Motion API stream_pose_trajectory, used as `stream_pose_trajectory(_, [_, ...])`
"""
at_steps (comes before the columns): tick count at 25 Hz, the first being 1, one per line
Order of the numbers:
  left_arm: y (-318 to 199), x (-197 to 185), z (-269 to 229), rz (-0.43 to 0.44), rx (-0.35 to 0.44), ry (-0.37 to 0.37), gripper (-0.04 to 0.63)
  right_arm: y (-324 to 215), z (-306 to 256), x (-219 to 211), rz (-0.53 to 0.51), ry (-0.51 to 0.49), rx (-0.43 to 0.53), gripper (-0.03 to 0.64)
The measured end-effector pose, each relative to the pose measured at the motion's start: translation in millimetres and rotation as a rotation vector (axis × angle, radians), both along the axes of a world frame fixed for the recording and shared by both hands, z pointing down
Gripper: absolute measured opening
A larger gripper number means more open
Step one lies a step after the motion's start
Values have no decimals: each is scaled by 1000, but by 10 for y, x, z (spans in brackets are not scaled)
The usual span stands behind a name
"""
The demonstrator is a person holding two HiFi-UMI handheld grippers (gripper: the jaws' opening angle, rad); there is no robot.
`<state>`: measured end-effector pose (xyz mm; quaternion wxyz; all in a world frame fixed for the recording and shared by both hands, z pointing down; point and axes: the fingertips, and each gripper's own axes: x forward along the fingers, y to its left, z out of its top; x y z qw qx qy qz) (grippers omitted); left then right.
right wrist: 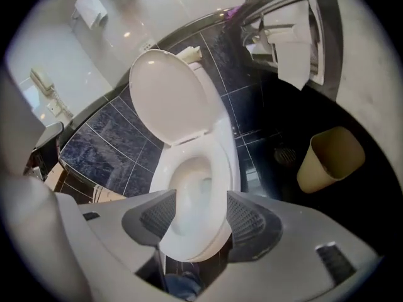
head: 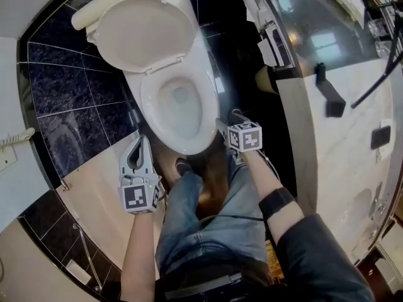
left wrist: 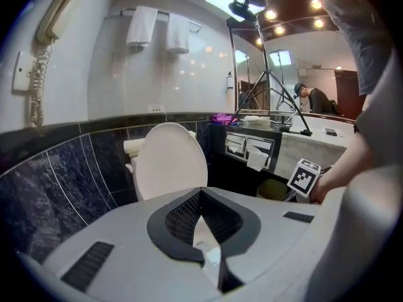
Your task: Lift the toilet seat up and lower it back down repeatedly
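Observation:
The white toilet seat point(head: 209, 113) lies down on the bowl, and the lid point(head: 146, 33) stands raised against the tank. My right gripper point(head: 228, 119) hangs by the seat's front right edge, open. In the right gripper view its jaws point(right wrist: 201, 192) stand wide apart, with the front rim of the seat point(right wrist: 225, 181) showing between them, untouched. My left gripper point(head: 140, 143) is lower left of the bowl, apart from it. In the left gripper view its pads point(left wrist: 201, 190) meet at the tips, shut on nothing, pointing toward the lid point(left wrist: 170, 162).
A tan waste bin point(right wrist: 330, 159) stands on the dark floor right of the toilet. Tissue holders point(head: 271, 36) hang under the marble counter point(head: 340, 143). A wall phone point(left wrist: 47, 36) and towels point(left wrist: 157, 27) are on the left wall. The person's legs in jeans point(head: 208, 212) stand before the bowl.

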<state>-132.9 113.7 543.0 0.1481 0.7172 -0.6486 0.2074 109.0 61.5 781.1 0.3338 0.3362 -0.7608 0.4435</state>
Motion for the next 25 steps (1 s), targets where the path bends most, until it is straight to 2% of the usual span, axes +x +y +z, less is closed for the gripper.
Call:
stream_pose_trajectory(6, [-71, 105, 423, 1, -9, 13, 0, 131, 693, 32, 127, -87, -104, 265])
stream_pose_trajectory(12, [-5, 74, 759, 36, -19, -23, 0, 277, 1202, -24, 188, -154, -173, 228])
stream_pose_trajectory(17, [57, 38, 930, 36, -48, -31, 0, 342, 1427, -97, 236, -188, -206, 225])
stream_pose_trajectory(21, [93, 24, 1017, 32, -65, -28, 0, 358, 1516, -166, 250, -200, -224, 189])
stream_pose_trajectory(25, [121, 17, 1088, 23, -78, -24, 0, 375, 1557, -149, 269, -203, -240, 198])
